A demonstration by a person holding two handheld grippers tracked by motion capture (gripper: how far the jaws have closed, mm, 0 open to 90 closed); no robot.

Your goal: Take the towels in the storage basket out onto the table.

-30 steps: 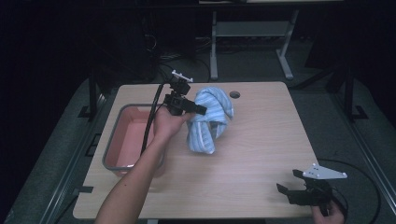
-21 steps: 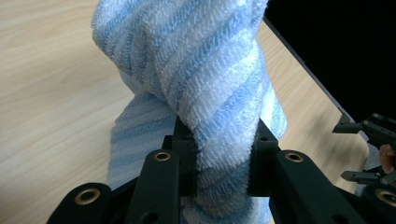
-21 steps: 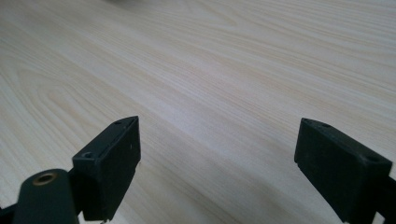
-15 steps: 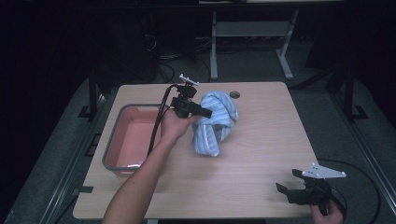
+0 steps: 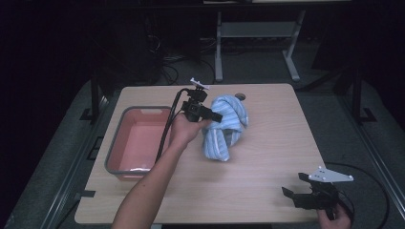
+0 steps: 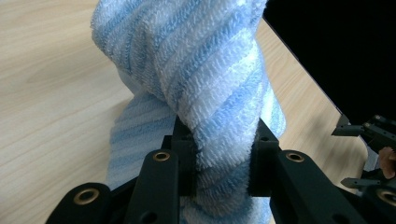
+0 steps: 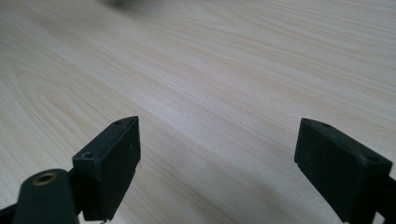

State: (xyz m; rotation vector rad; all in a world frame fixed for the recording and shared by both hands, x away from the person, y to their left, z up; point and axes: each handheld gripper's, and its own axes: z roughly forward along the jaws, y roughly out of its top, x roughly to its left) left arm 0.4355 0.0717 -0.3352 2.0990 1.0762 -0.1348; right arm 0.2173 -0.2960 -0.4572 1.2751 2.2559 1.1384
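Note:
A blue and white striped towel [image 5: 227, 126] hangs bunched above the middle of the wooden table [image 5: 267, 157], its lower end touching the tabletop. My left gripper [image 5: 216, 117] is shut on a fold of that towel [image 6: 219, 88]; in the left gripper view both jaws press the cloth from either side. At the table's near right corner my right gripper [image 5: 292, 191] rests low and open. In the right gripper view its jaws [image 7: 219, 158] stand wide apart over bare wood, nothing between them.
A pink basin with a grey rim [image 5: 114, 148] stands on the left part of the table. A round hole [image 5: 240, 97] sits near the far edge. Dark floor, a metal stand and cables lie beyond the table.
My left gripper has carried the towel a little to the right and lower, so the towel's end now rests more on the table. The right gripper has kept still.

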